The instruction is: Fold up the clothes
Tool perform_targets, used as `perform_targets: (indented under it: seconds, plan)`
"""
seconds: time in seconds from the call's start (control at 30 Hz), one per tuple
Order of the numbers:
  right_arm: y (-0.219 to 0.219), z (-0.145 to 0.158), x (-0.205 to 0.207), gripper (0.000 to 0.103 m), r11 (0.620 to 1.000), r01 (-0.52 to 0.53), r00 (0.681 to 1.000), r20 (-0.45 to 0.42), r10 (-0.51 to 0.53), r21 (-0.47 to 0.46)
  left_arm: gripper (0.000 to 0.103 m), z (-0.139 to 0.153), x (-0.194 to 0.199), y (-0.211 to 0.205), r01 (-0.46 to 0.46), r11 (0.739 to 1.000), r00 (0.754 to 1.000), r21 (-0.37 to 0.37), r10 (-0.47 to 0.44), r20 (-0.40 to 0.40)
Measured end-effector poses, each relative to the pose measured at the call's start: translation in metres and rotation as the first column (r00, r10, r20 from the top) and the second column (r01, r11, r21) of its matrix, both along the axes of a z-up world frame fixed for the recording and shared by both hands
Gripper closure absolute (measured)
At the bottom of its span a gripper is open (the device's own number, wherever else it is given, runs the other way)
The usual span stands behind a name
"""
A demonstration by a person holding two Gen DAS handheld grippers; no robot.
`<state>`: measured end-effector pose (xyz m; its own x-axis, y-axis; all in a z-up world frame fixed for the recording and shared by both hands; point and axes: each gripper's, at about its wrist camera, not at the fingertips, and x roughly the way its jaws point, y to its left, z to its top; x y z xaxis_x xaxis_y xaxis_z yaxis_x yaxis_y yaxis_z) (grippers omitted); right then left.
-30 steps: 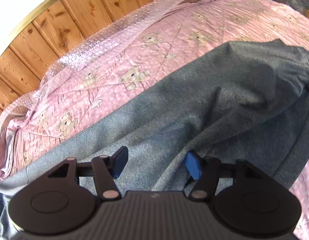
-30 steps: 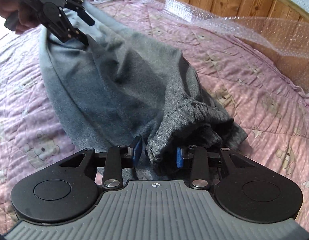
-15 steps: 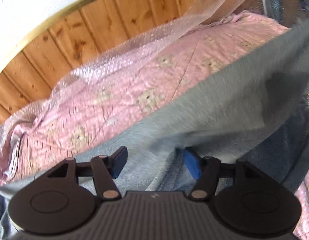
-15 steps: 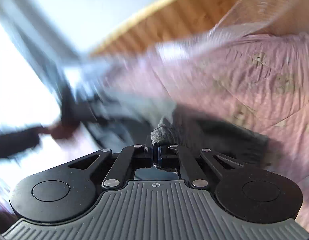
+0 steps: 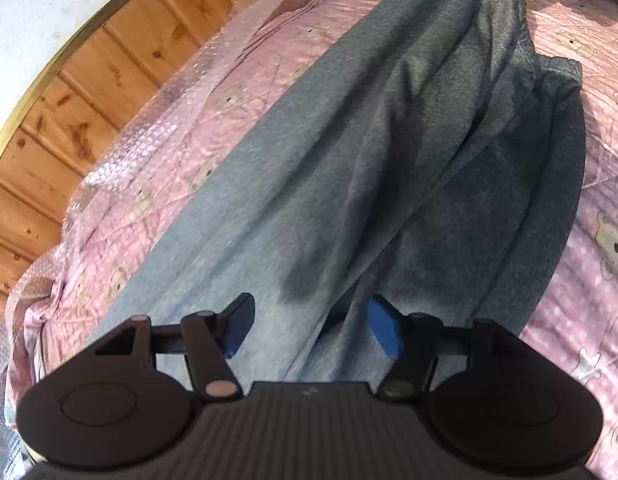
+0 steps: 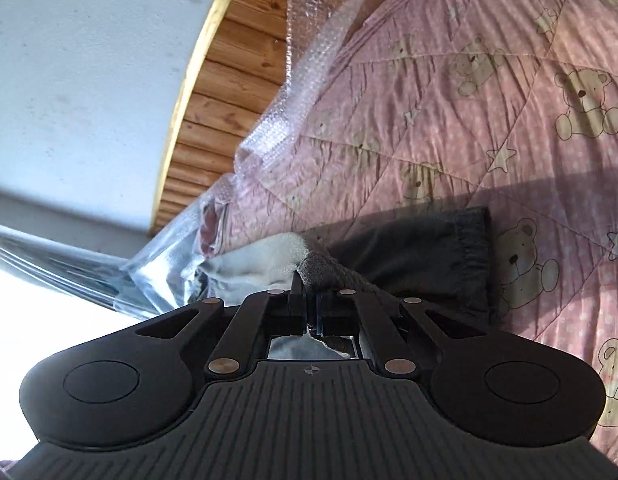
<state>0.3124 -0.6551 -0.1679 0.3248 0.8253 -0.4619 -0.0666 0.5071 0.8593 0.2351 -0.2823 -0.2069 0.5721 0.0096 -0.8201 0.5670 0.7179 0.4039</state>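
Note:
Grey sweatpants (image 5: 389, 140) lie stretched over a pink teddy-bear quilt (image 5: 589, 60). In the left wrist view they run from between the fingers up to the top edge. My left gripper (image 5: 311, 320) has a thick bunch of that fabric between its blue pads (image 5: 383, 332), and its jaws are closing on it. In the right wrist view my right gripper (image 6: 309, 280) is shut on a fold of the sweatpants (image 6: 329, 270). An elastic cuffed leg end (image 6: 449, 256) lies on the quilt (image 6: 469, 100) just beyond it.
A wooden panel wall (image 5: 89, 92) borders the bed, with bubble wrap (image 5: 149, 128) draped along the quilt's edge. The same bubble wrap (image 6: 309, 60) and a white wall (image 6: 89, 60) show in the right wrist view. A bright window area is at the lower left there.
My right gripper shut on the leg end and swung away with it, turning toward the wall. The sweatpants now stretch out long from my left gripper, which rolled and shifted.

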Motion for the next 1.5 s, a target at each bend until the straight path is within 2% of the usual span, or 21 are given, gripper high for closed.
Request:
perform_targets:
  seconds: [0.07,0.1,0.13,0.17,0.23,0.3,0.37,0.4,0.47,0.53,0.6,0.7,0.77,0.87,0.97,1.1,1.17,1.3,1.33,1.37,1.5]
  plan:
    - [0.001,0.008,-0.002,0.101,1.000,-0.016,0.999,0.038,0.016,-0.006,0.039,-0.008,0.008,-0.019,0.045,0.999,0.999,0.007,-0.045,0.017]
    - [0.002,0.014,-0.004,0.101,1.000,-0.026,0.997,0.067,0.027,-0.013,0.043,-0.012,0.012,-0.026,0.057,0.998,0.998,0.016,-0.057,0.019]
    - [0.003,0.019,-0.005,0.101,0.999,-0.036,0.995,0.095,0.037,-0.020,0.055,-0.016,0.016,-0.033,0.068,0.997,0.997,0.025,-0.068,0.019]
    - [0.004,0.025,-0.007,0.101,0.999,-0.045,0.991,0.124,0.048,-0.027,0.095,-0.010,0.014,-0.031,0.065,0.998,0.998,0.009,-0.065,0.013]
    - [0.005,0.047,-0.014,0.101,0.996,-0.069,0.968,0.236,0.080,-0.055,0.100,0.003,0.010,-0.025,0.057,0.998,0.998,-0.027,-0.057,-0.001]
    - [0.007,0.084,-0.037,0.101,0.987,-0.088,0.893,0.428,0.138,-0.134,0.100,0.022,-0.014,-0.009,0.056,0.994,0.998,-0.097,-0.060,-0.032]
    - [0.013,0.096,-0.059,0.101,0.957,-0.119,0.841,0.486,0.239,-0.265,0.100,0.021,-0.040,0.002,0.053,0.993,0.994,-0.103,-0.062,-0.092]
    - [0.019,0.086,-0.068,0.099,0.938,-0.149,0.847,0.450,0.284,-0.312,0.100,0.013,-0.050,0.004,0.055,0.995,0.990,-0.083,-0.065,-0.124]
    - [0.030,0.047,-0.077,0.083,0.906,-0.214,0.874,0.343,0.344,-0.364,0.098,-0.010,-0.059,0.004,0.026,0.997,0.984,-0.074,-0.038,-0.171]
    - [0.035,0.006,-0.084,0.079,0.881,-0.241,0.907,0.229,0.354,-0.406,0.096,-0.019,-0.062,0.000,0.011,0.997,0.986,-0.072,-0.023,-0.164]
    - [0.029,-0.025,-0.089,0.071,0.891,-0.250,0.940,0.127,0.317,-0.378,0.096,-0.022,-0.063,-0.002,-0.007,0.997,0.987,-0.079,-0.006,-0.162]
    - [0.002,-0.045,-0.095,0.063,0.968,-0.170,0.981,0.058,0.183,-0.185,0.093,-0.019,-0.064,0.000,-0.005,0.996,0.986,-0.088,-0.010,-0.166]
    - [-0.011,-0.046,-0.094,0.057,0.993,-0.086,0.995,0.042,0.090,-0.081,0.092,-0.019,-0.066,0.001,0.001,0.996,0.986,-0.085,-0.015,-0.167]
    - [-0.013,-0.044,-0.079,0.057,0.997,-0.006,0.998,0.066,0.011,-0.082,0.092,-0.022,-0.069,0.000,-0.009,0.997,0.987,-0.082,-0.004,-0.159]
    - [0.007,-0.047,-0.057,0.060,0.986,-0.035,0.993,0.105,0.053,-0.165,0.092,-0.022,-0.072,-0.006,-0.019,0.997,0.989,-0.075,0.008,-0.149]
    - [0.041,-0.059,-0.037,0.060,0.947,-0.125,0.980,0.110,0.163,-0.295,0.092,-0.024,-0.069,-0.006,-0.019,0.998,0.990,-0.064,0.010,-0.138]
    - [0.053,-0.058,-0.037,0.080,0.927,-0.163,0.966,0.136,0.219,-0.337,0.092,-0.024,-0.070,-0.005,-0.026,0.997,0.991,-0.070,0.017,-0.133]
    - [0.057,-0.049,-0.042,0.081,0.939,-0.154,0.960,0.176,0.216,-0.308,0.092,-0.025,-0.070,-0.003,-0.045,0.995,0.993,-0.088,0.034,-0.117]
    - [0.057,-0.051,-0.040,0.079,0.945,-0.147,0.964,0.170,0.203,-0.292,0.092,-0.025,-0.070,-0.002,-0.051,0.994,0.992,-0.095,0.040,-0.116]
    - [0.058,-0.053,-0.038,0.070,0.951,-0.141,0.968,0.162,0.190,-0.277,0.092,-0.024,-0.070,-0.001,-0.057,0.993,0.992,-0.101,0.045,-0.115]
    - [0.059,-0.068,-0.028,0.072,0.969,-0.159,0.977,0.109,0.182,-0.191,0.092,-0.024,-0.069,0.000,-0.070,0.991,0.992,-0.116,0.057,-0.115]
